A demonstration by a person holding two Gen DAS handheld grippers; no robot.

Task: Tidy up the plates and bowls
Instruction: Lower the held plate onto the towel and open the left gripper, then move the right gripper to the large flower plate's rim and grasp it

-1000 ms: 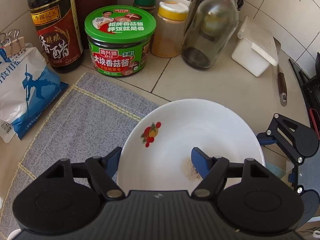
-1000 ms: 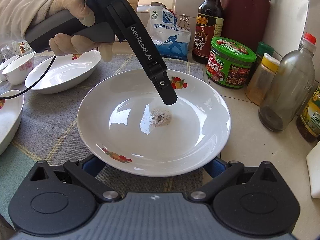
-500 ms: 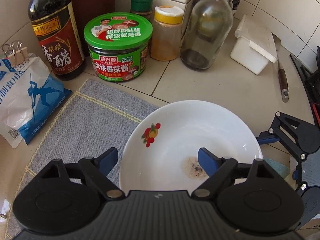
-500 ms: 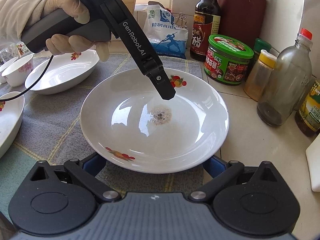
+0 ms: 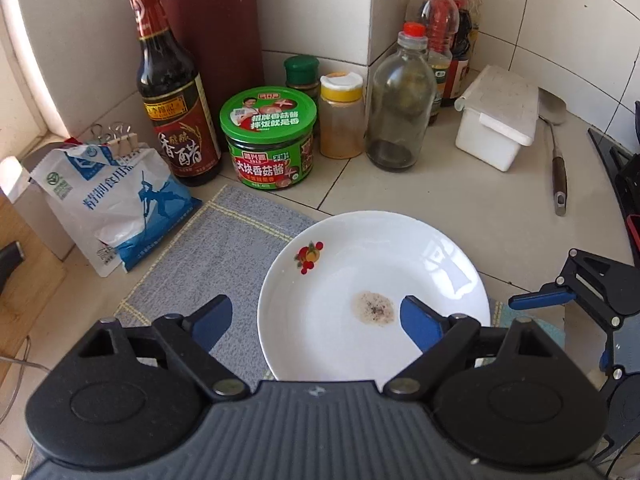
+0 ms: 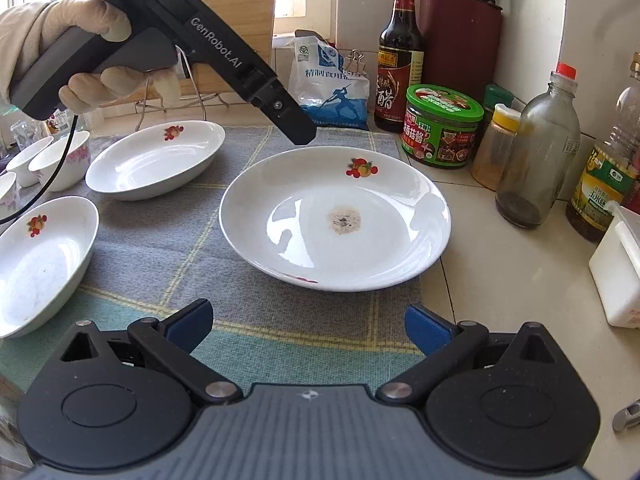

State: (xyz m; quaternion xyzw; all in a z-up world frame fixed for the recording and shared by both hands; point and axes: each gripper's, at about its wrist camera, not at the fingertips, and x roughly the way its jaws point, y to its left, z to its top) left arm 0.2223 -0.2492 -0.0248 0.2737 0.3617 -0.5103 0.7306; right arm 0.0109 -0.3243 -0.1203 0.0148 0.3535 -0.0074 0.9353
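Both grippers backed off plate (image 6: 392, 240); left gripper (image 5: 316, 320) jaws opening, empty.

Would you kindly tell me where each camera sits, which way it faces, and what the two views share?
Left wrist: on the left gripper, jaws opening and empty, looking down at the round plate and mushroom sauce jar.
Right wrist: on the open right gripper, facing across the cloth at the plate; a gloved hand shows.
Shared: plate, vinegar bottle, jar, each other's gripper.
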